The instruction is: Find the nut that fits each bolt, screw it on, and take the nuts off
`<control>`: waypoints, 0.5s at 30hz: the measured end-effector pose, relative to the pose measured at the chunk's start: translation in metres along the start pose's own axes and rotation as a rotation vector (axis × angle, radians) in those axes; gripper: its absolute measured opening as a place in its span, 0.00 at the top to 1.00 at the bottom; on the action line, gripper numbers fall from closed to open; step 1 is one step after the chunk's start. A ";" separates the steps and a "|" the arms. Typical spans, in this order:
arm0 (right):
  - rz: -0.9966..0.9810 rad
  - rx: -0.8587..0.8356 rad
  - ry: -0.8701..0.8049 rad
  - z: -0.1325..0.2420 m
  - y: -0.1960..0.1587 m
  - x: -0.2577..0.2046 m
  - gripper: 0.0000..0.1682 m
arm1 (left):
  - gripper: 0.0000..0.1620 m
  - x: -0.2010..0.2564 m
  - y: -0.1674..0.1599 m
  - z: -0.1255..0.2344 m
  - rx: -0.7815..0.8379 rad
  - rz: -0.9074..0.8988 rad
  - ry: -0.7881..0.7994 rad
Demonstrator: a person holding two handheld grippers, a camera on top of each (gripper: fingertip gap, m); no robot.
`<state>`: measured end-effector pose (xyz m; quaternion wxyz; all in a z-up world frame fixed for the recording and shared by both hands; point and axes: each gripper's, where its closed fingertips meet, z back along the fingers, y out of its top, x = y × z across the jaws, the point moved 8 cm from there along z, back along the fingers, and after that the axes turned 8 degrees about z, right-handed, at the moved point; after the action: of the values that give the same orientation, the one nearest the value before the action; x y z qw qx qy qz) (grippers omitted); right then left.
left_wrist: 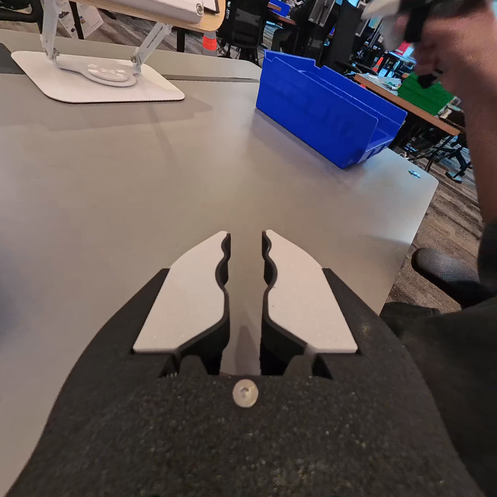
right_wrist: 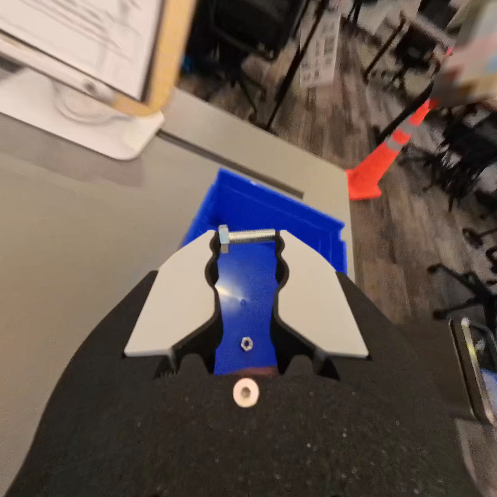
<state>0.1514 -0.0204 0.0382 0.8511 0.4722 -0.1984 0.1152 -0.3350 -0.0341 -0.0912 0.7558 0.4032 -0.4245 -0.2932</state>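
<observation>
- My right claw (right_wrist: 248, 238): holds one bolt (right_wrist: 246, 236) crosswise at the very fingertips, centre of the right wrist view; hex head against the left fingertip, threaded end against the right; the grip is end to end, so I judge it slight.
- Blue bin (right_wrist: 309, 223): directly beneath that claw, on the grey desk (right_wrist: 80, 242); one loose nut (right_wrist: 245, 344) lies on its floor, lower centre of the frame between my fingers; the rest of the bin's contents are hidden.
- My left claw (left_wrist: 246, 236): fingers a narrow gap apart, holding nothing; low over bare desk at lower centre of the left wrist view, well apart from the bin at upper right.
- White stand (left_wrist: 96, 78): upper left of the left wrist view, carrying a wooden board; not part of the job.
- Orange cone (right_wrist: 376, 166): on the floor, right of frame.
- Step in hand, as I judge it: carrying the bolt clear of the bin; best done slowly and level, since a tilt could slip it; then bring the left claw in for the nut, keeping the thread end exposed for starting it squarely.
</observation>
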 end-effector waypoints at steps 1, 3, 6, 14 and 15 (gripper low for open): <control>-0.037 -0.096 0.028 -0.023 -0.019 0.017 0.76 | 0.87 0.001 0.001 -0.001 -0.005 -0.007 0.001; -0.086 -0.207 0.065 -0.066 -0.049 0.035 0.76 | 0.87 0.004 0.002 -0.004 -0.014 -0.027 0.006; -0.116 -0.337 0.112 -0.116 -0.078 0.040 0.76 | 0.86 0.007 0.002 -0.008 -0.034 -0.047 0.020; -0.217 -0.519 0.143 -0.176 -0.105 0.044 0.76 | 0.82 0.011 -0.006 -0.012 -0.091 -0.052 0.045; -0.234 -0.535 0.142 -0.179 -0.108 0.044 0.76 | 0.82 0.010 -0.006 -0.012 -0.092 -0.050 0.049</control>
<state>0.2733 0.0751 -0.1094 0.9645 0.2416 -0.1059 -0.0070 -0.3207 -0.0414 -0.0960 0.7761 0.3853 -0.3819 -0.3214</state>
